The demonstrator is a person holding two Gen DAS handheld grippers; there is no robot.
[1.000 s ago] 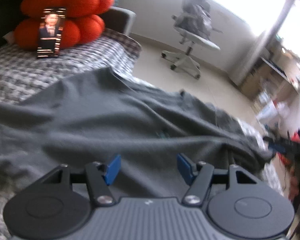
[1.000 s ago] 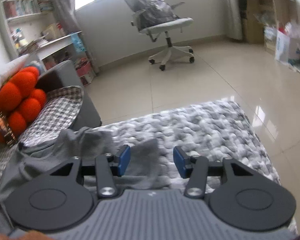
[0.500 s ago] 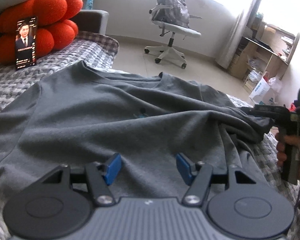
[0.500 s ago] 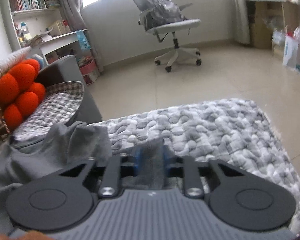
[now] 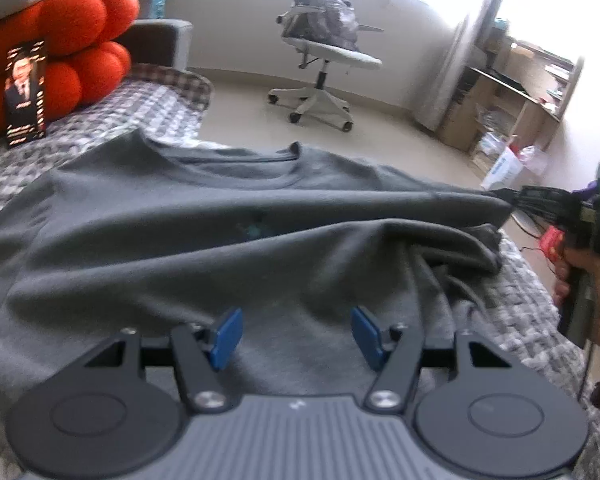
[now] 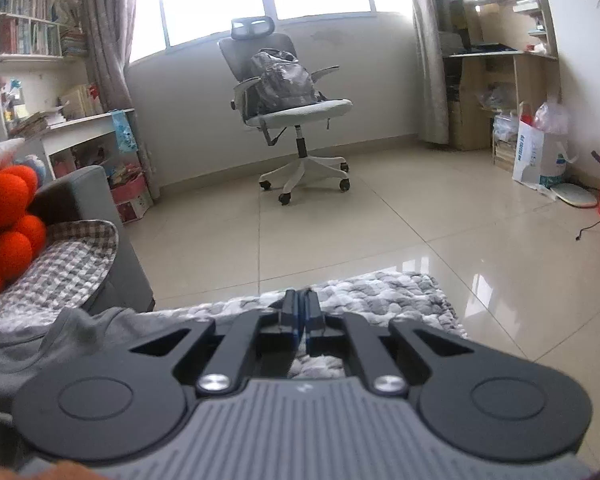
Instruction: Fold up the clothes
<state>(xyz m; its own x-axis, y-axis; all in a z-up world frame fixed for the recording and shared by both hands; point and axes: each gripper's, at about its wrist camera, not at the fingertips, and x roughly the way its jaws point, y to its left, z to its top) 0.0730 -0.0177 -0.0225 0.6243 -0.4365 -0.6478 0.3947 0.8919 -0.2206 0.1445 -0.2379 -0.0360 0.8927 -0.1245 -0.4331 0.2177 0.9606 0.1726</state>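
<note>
Because the shirt [image 5: 204, 248] is soft and limp, our right gripper [image 5: 512, 196] pinches its sleeve end; left gripper [image 5: 296, 334] stays unclenched above the hem.

A dark grey long-sleeved cotton sweatshirt [image 5: 204, 248] is lying front-up and rumpled across a bed's grey-and-white quilted cover [image 5: 528, 312], its round collar [image 5: 260, 168] facing away, one sleeve end [image 5: 480, 204] stretching taut rightward.

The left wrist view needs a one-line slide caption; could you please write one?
Open left gripper hovers over a grey sweatshirt while the right gripper pinches its sleeve.
</note>
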